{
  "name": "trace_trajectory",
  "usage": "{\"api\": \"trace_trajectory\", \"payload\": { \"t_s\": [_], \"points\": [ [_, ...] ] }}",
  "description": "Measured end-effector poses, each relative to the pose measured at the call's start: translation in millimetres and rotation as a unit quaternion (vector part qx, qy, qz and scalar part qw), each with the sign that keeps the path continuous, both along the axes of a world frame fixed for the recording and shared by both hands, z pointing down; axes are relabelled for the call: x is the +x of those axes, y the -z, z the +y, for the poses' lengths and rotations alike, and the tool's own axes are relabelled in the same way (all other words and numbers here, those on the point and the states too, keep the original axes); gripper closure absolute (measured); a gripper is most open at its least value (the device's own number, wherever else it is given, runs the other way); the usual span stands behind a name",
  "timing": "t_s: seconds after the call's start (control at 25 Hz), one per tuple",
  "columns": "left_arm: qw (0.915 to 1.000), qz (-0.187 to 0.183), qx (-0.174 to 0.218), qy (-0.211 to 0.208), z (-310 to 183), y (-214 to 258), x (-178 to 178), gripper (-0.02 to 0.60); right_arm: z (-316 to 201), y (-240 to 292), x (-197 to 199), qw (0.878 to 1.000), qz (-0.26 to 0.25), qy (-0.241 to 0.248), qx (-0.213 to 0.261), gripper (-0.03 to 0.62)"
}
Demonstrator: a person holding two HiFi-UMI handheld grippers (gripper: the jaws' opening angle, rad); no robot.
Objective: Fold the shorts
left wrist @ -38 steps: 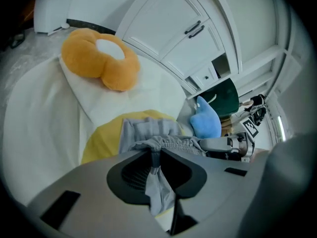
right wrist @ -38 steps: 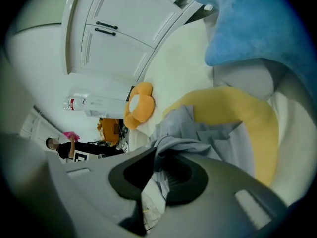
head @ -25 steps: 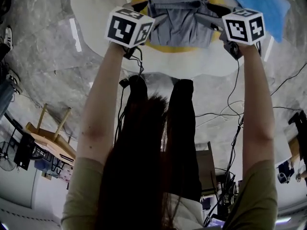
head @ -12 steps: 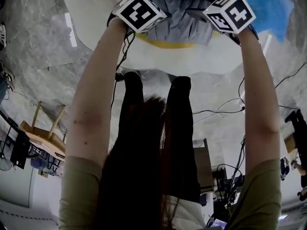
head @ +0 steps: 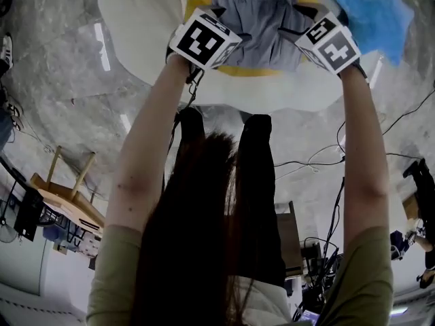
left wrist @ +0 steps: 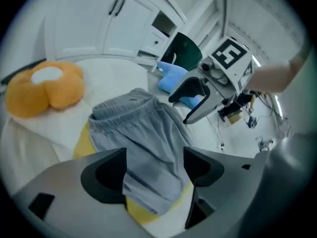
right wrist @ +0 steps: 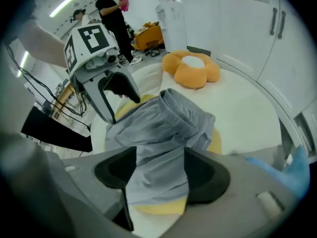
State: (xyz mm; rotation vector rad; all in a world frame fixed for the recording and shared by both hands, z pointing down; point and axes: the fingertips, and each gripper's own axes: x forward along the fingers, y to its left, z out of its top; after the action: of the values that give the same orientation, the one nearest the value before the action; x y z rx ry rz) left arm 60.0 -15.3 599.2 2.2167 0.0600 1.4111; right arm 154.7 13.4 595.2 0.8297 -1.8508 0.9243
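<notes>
1. Grey elastic-waist fabric shorts (head: pixel 255 29) lie on the round yellow mat (head: pixel 258 70) on the white desk (head: pixel 136 39), hems nearest. They look already narrowed lengthwise.
2. Left hand-held gripper (left wrist: pixel 154 168): jaws just been opening, spread wide, with the hem below and between them unpinched.
3. Right hand-held gripper (right wrist: pixel 159 175): jaws apart above the hem, no grip.
4. Remaining, by my read: the hem-to-waistband fold.

The head camera looks steeply down past the person's outstretched arms, from well above the white round desk (head: pixel 136 26). The cameras on the left gripper (left wrist: pixel 154 175) and right gripper (right wrist: pixel 159 175) sit close over it, facing each other aslant; all three views share the crumpled grey fabric shorts (head: pixel 255 26) on the yellow mat (head: pixel 245 69).
</notes>
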Motion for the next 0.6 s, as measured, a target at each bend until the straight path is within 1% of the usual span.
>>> {"api": "trace_trajectory", "payload": {
  "t_s": [0.04,0.08,0.12,0.2,0.24,0.32,0.36,0.44,0.48,0.52,0.6],
  "points": [
    [0.9993,-0.007,-0.024,0.029,13,-4,0,0.216,8,-2,-1,1.0,-0.002,-0.018,-0.005,0.301],
    [0.9974,-0.015,-0.038,0.059,22,-8,1,0.216,13,-5,0,0.999,-0.005,-0.045,-0.008,0.302],
    [0.9954,-0.024,-0.041,0.083,28,-13,0,0.216,18,-9,3,0.997,-0.006,-0.073,-0.012,0.304],
    [0.9924,-0.039,-0.025,0.114,32,-23,-2,0.216,26,-20,12,0.994,0.003,-0.111,-0.02,0.304],
    [0.9918,-0.039,-0.015,0.12,33,-26,-3,0.216,29,-27,16,0.993,0.014,-0.118,-0.024,0.304],
    [0.9929,-0.034,-0.001,0.114,37,-28,-6,0.216,33,-38,24,0.992,0.054,-0.109,-0.024,0.315],
    [0.9944,-0.034,0.009,0.099,40,-28,-9,0.215,33,-42,31,0.991,0.085,-0.1,-0.022,0.315],
    [0.997,-0.037,0.041,0.055,40,-28,-14,0.216,35,-47,51,0.986,0.141,-0.09,-0.024,0.315],
    [0.997,-0.036,0.059,0.033,38,-27,-15,0.215,36,-48,59,0.983,0.152,-0.096,-0.03,0.315],
    [0.9964,-0.033,0.075,0.019,33,-25,-16,0.216,36,-47,64,0.982,0.151,-0.11,-0.037,0.315],
    [0.9953,-0.021,0.094,0.01,19,-19,-16,0.216,30,-39,67,0.982,0.124,-0.136,-0.035,0.315]
  ]
}}
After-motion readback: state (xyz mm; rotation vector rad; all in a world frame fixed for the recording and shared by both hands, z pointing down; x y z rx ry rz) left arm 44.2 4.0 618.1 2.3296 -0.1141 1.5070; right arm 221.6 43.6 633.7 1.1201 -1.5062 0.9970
